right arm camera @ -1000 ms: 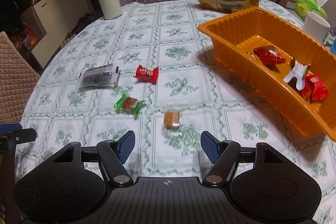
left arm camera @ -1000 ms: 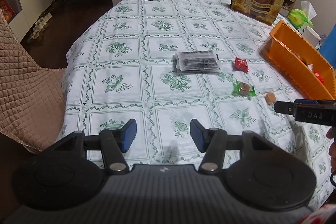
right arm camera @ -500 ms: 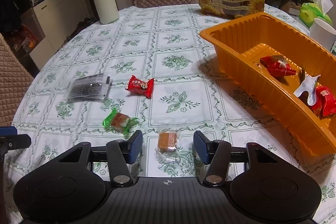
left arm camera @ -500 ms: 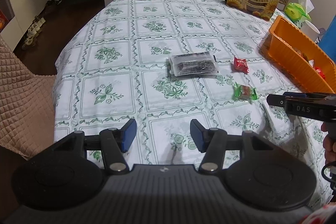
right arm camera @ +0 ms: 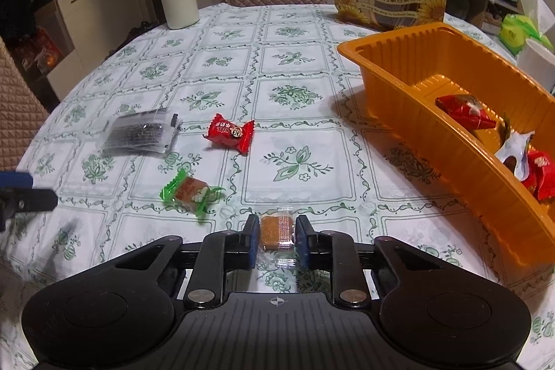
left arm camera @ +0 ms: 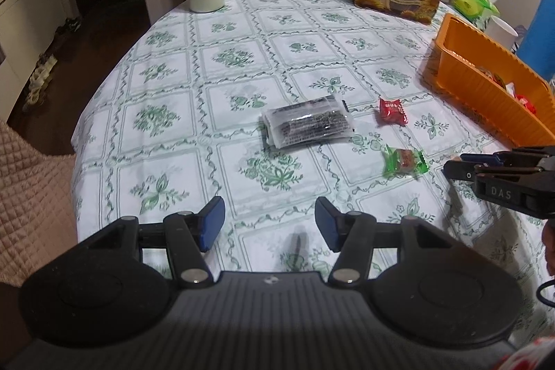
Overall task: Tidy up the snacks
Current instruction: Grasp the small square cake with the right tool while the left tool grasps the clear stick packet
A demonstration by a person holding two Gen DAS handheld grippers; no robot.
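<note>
The right gripper (right arm camera: 276, 240) had its jaws pinched on a small brown sweet (right arm camera: 275, 232) in clear wrap, low on the tablecloth (right arm camera: 295, 106) at about six o'clock in the right wrist view. The grip sat across the sweet's narrow sides, probably so the crinkly wrap would not slip when lifted.

The orange tray (right arm camera: 409, 85) lay toward two o'clock from that grip, near enough for a short carry. Inside it were a red packet (right arm camera: 464, 113), a white torn wrapper (right arm camera: 515, 149) and more red packets (right arm camera: 539, 175) bunched at the near end; the far end looked bare.

Loose snacks waited on the cloth: a green-wrapped sweet (right arm camera: 189, 193) at ten o'clock from the held one, a red sweet (right arm camera: 230, 134) beyond it at eleven, and a clear pack of dark bits (right arm camera: 140, 134) farther left.

The left gripper (left arm camera: 270, 221) hung above bare cloth with its jaws spread and nothing between them, seemingly lined up toward the clear pack at twelve o'clock.
</note>
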